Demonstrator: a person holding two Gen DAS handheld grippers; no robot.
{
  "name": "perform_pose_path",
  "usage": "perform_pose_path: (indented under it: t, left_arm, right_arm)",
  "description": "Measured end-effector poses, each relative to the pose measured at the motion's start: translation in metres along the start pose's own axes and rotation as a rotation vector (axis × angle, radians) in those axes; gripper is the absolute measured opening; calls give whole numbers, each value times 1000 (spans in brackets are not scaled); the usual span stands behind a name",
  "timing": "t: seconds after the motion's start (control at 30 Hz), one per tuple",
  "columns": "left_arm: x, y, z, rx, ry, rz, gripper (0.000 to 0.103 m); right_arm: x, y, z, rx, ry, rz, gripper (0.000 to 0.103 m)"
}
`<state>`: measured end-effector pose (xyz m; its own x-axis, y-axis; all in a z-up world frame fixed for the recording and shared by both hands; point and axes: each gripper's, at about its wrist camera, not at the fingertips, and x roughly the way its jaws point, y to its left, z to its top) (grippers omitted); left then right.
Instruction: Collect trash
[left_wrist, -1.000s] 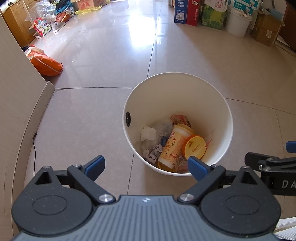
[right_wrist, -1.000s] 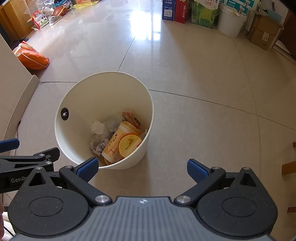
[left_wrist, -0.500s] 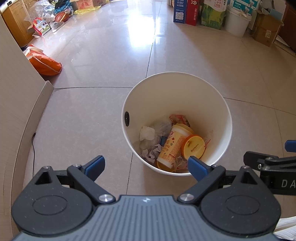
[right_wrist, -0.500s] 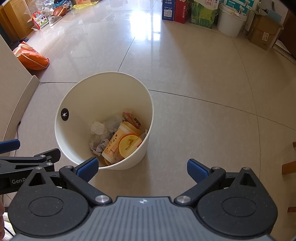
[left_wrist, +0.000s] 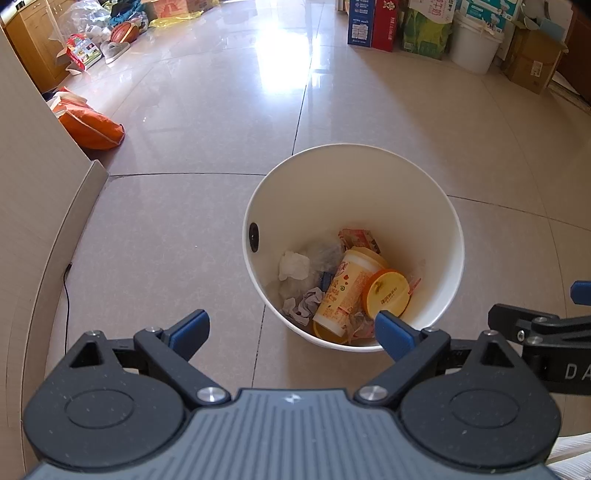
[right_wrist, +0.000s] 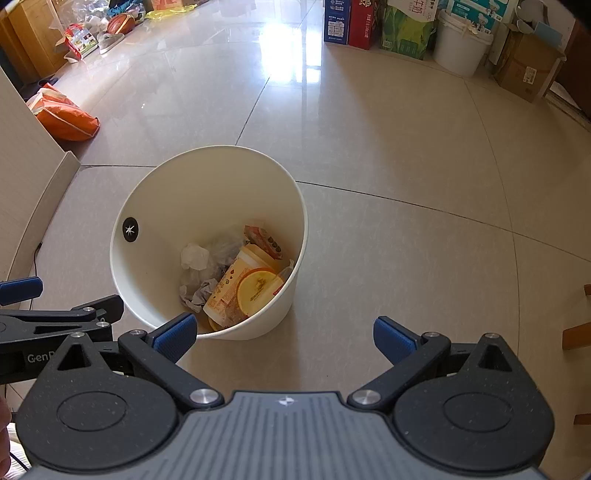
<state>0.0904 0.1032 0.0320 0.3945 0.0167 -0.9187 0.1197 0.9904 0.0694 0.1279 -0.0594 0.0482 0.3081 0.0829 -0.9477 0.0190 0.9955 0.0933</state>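
The white bin already holds a yellow cup, orange lid and crumpled tissues. Both the left gripper and right gripper have jaws spread wide and empty; the collecting looks largely done.

Both units alike: left black two-finger plastic gripper w/ blue ribbed pads, grey ridged centre plate, silver pivot screws, round black housings. Right black gripper same; white "GenR…" lettering shows on the left unit's side.

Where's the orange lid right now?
In the left wrist view the orange lid lies inside the white bin, at its near right side, leaning against the yellow cup and just beyond the left gripper's right finger.
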Motion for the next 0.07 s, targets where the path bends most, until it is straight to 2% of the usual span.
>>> perform_pose_path:
  t: [0.07]
  left_arm:
    - [0, -1, 0, 4, 1, 1, 96]
  right_arm:
    - [0, 0, 0, 0, 0, 0, 103]
